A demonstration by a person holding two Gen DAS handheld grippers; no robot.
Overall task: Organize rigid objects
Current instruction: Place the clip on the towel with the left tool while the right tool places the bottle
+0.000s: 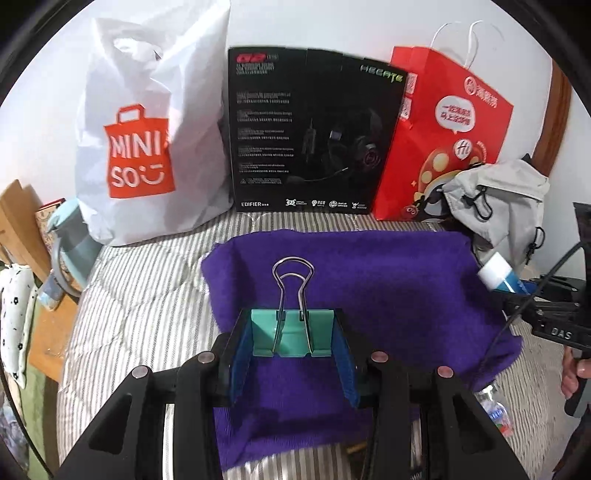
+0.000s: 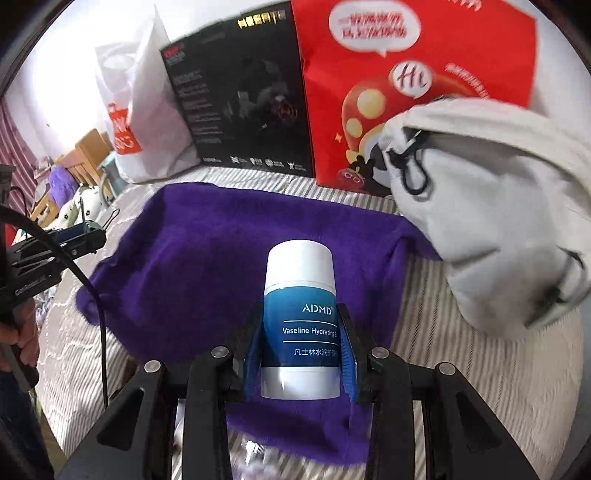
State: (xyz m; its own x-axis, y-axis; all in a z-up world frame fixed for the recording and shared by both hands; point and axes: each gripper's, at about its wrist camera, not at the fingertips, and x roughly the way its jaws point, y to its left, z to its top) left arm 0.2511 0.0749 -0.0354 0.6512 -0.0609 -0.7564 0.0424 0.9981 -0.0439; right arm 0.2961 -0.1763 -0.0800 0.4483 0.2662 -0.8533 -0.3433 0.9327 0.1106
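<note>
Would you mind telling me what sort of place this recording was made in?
Most likely a bedroom at home: the work surface is a striped quilted bed cover, with shopping bags propped against the wall and a wooden chair beside the bed.

Bedroom corner with a white wall behind a bed.

A plain white wall (image 1: 332,22) is seen at the back, brightly lit toward the left in the right wrist view. A brown wooden frame (image 1: 554,122) is set against it at the right. The foreground is filled by a bed (image 1: 140,302) covered in grey-and-white striped bedding. Light wooden furniture (image 2: 88,155) is placed beside the bed on the left, and a striped curtain (image 2: 13,147) is hung beyond it.
</note>
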